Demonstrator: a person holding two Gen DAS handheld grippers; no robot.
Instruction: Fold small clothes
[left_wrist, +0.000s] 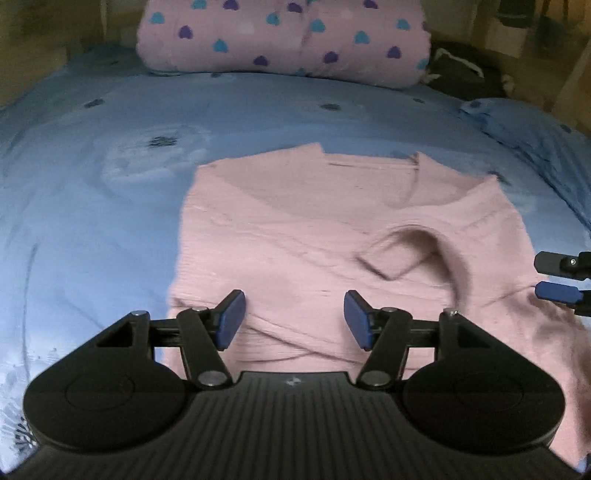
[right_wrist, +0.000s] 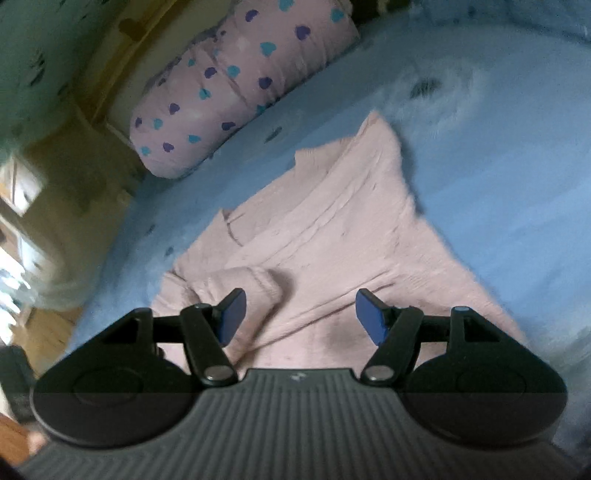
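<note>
Hovering over the pink sweater (left_wrist: 295, 236), both grippers' fingers (left_wrist: 232, 319) spread.

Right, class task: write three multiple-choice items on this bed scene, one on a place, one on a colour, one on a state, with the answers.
1. Where does the pink sweater lie?
A. on the blue bedsheet
B. on a wooden floor
C. on top of the pillow

2. What colour are the hearts on the pink pillow?
A. red and yellow
B. teal and purple
C. black and white

3. How do the left gripper jaws stand?
A. clamped on a sleeve
B. shut, empty
C. apart, gripping nothing

Answers: A, sheet shows around it; B, both tints visible; C, pads stand wide apart above the knit.
</note>
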